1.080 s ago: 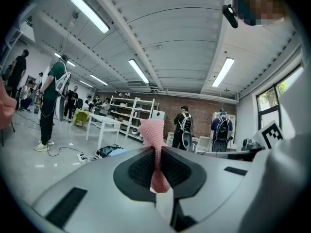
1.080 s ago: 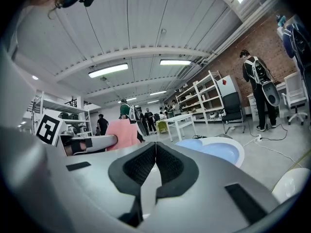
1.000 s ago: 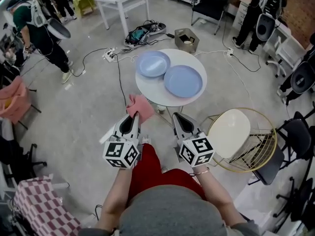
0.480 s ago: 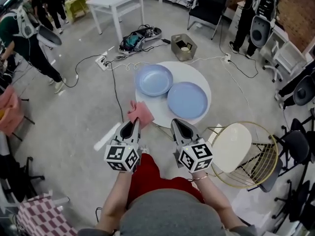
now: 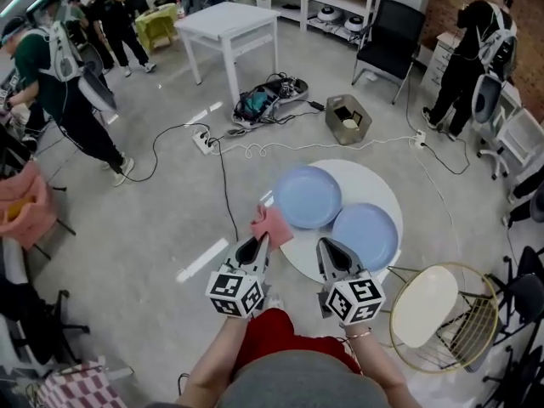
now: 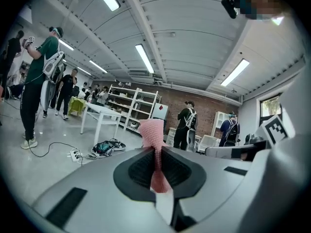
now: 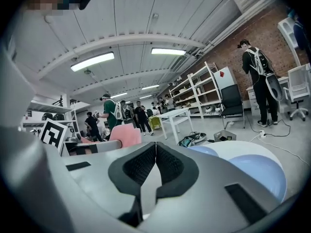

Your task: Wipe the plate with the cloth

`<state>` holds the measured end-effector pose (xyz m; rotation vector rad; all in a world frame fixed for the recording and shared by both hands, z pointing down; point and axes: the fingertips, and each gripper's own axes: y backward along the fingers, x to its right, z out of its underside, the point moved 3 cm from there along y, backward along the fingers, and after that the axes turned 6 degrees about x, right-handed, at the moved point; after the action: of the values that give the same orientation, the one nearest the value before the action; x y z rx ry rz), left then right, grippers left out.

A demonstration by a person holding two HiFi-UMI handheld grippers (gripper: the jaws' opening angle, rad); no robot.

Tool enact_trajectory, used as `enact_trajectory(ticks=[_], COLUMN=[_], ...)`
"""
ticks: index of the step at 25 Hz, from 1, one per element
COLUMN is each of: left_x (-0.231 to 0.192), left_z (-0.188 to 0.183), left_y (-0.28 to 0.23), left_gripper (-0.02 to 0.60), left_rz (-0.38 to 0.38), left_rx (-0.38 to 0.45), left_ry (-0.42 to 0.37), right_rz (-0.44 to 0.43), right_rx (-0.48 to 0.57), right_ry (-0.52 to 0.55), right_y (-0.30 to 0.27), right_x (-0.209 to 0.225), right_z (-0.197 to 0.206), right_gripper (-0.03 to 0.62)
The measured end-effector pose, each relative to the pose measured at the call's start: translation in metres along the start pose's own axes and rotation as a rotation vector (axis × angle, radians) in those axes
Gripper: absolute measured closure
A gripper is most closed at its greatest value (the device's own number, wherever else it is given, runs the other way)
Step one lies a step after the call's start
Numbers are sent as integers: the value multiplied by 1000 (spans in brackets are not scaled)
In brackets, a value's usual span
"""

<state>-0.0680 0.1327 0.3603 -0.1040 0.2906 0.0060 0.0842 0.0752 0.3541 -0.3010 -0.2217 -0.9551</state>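
A round white table (image 5: pixel 379 187) carries two blue plates: the far-left plate (image 5: pixel 308 196) and the near-right plate (image 5: pixel 365 235), touching side by side. My left gripper (image 5: pixel 259 243) is shut on a pink cloth (image 5: pixel 272 224), which hangs at the table's near-left edge beside the far-left plate. In the left gripper view the cloth (image 6: pixel 151 132) stands up between the jaws of the left gripper (image 6: pixel 156 152). My right gripper (image 5: pixel 326 246) is shut on nothing, at the table's near edge before the near-right plate. In the right gripper view the right gripper (image 7: pixel 155 147) points past the blue plates (image 7: pixel 260 171).
A gold wire chair with a cream seat (image 5: pixel 429 308) stands right of the table. Cables and a power strip (image 5: pixel 204 141) lie on the floor, with a bag (image 5: pixel 265 100) and a box (image 5: pixel 347 119) beyond. A white table (image 5: pixel 229 22) and several people are farther off.
The round table and plates now lie closer to both grippers and further right in the head view. The cloth stays clamped in the left gripper, now at the table's edge.
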Motion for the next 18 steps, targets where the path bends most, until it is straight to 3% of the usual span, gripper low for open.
enact_trajectory(ticks=[9, 18], left_x=[-52, -68], left_z=[-15, 0], left_y=[-53, -80], left_gripper=[548, 548], left_rz=[71, 116], left_rx=[-27, -91], left_ry=[5, 26], right_rz=[70, 146], right_rx=[-7, -38], right_ry=[-24, -44], right_y=[-71, -86], right_x=[9, 24], right_z=[-2, 8], right_gripper=[565, 565])
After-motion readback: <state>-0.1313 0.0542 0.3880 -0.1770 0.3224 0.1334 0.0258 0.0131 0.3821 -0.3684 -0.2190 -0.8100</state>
